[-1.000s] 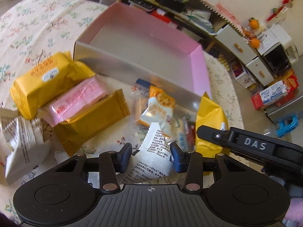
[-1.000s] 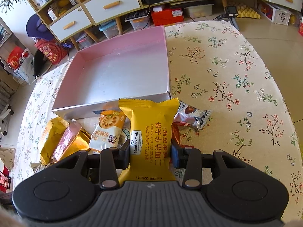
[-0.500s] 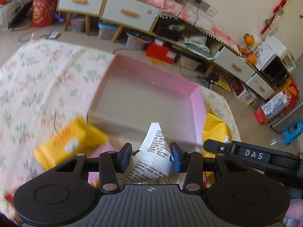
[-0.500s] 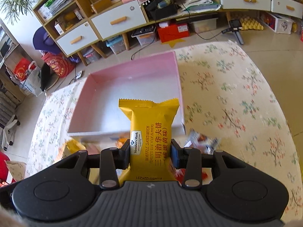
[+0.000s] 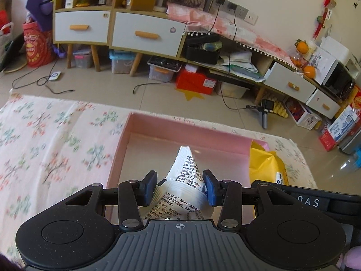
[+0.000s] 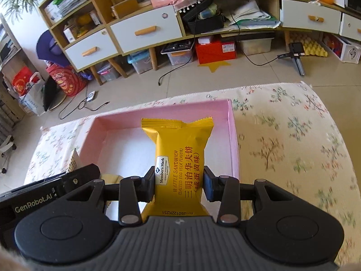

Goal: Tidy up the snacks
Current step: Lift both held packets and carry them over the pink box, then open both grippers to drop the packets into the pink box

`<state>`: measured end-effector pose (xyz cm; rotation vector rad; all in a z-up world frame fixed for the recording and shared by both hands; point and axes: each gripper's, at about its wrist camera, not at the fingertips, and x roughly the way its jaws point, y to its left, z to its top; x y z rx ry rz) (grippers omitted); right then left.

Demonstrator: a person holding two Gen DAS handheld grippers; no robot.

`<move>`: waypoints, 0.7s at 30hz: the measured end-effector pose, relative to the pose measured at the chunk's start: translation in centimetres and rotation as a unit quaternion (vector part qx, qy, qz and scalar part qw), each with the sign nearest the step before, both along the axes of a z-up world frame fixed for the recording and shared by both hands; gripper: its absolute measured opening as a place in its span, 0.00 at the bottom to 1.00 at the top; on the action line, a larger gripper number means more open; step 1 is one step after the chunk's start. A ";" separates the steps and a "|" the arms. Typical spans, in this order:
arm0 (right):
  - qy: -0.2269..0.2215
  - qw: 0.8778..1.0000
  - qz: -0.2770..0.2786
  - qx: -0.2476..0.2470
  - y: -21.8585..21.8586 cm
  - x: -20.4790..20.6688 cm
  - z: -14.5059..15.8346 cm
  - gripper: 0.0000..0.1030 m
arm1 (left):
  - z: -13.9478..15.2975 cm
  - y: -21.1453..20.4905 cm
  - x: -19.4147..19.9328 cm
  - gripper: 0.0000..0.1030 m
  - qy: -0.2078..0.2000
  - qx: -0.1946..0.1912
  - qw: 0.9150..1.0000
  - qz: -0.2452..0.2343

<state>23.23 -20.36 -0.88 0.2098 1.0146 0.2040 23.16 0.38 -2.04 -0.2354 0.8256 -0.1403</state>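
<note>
I've carried both packs off the pile to above the pink box (image 6: 232, 140). Left claw (image 5: 179, 187) grips the white pack (image 5: 182, 180), right claw (image 6: 179, 186) the yellow pack (image 6: 178, 158); box bare, nothing dropped yet.

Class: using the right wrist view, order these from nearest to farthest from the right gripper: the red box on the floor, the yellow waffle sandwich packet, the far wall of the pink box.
1. Yellow waffle sandwich packet: clamped in the right gripper.
2. Far wall of the pink box: just beyond the packet, on the tablecloth.
3. Red box: on the floor under the shelving, well behind the table.
</note>
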 end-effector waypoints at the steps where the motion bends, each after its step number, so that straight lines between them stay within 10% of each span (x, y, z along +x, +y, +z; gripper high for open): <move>1: -0.001 1.000 0.000 -0.003 0.1 0.4 -0.2 0.36 | -0.4 -0.1 0.6 0.41 -0.002 0.005 1.000 -0.002; 15: -0.008 1.000 -0.010 -0.013 -0.3 2.5 -2.1 0.41 | -3.1 -1.3 3.8 0.48 -0.021 0.048 0.998 -0.021; 21: -0.025 1.000 -0.010 -0.008 -0.4 1.8 -0.6 0.65 | -1.8 -1.0 2.9 0.72 -0.033 0.035 0.999 -0.024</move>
